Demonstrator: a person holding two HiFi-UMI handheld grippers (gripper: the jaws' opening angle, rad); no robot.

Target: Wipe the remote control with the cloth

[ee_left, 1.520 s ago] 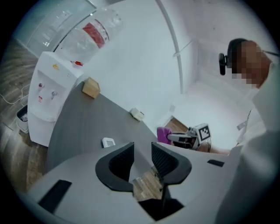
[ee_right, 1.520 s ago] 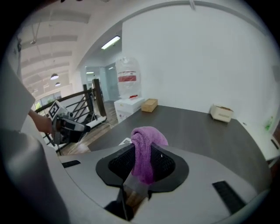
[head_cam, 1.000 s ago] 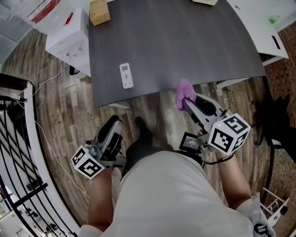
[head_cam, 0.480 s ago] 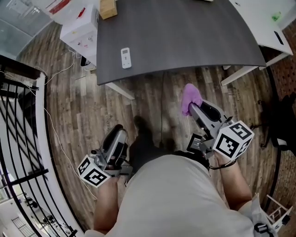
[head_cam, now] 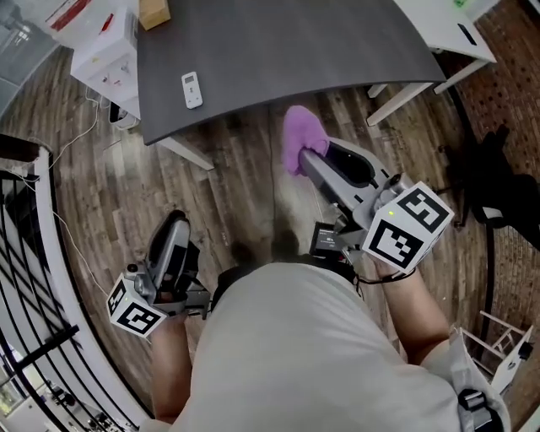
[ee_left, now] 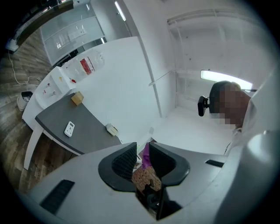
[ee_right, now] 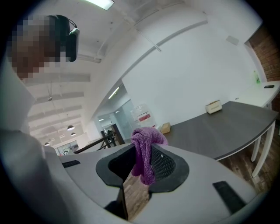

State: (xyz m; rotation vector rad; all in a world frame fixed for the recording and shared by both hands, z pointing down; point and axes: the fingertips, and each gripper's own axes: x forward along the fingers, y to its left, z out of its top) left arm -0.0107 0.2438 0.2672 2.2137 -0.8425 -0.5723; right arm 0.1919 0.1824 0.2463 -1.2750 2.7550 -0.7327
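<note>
right tongs (head_cam: 309, 162): clamped on purple cloth (head_cam: 297, 135) | left tongs (head_cam: 173, 226): empty, jaws just narrowed to a slit | remote control (head_cam: 192, 89): upper left on desk (head_cam: 321, 42), now farther off | wiping not begun, approach needed

1. The place looks like an open-plan office: a long dark grey table (head_cam: 295, 42) and a white desk (head_cam: 430, 17) stand on a wood-plank floor (head_cam: 228, 194).
2. Glass partitions (ee_left: 72, 33), ceiling strip lights (ee_right: 101, 3) and a brick wall (ee_right: 266, 57) surround it.
3. A black railing (head_cam: 25, 278) edges the floor.
</note>
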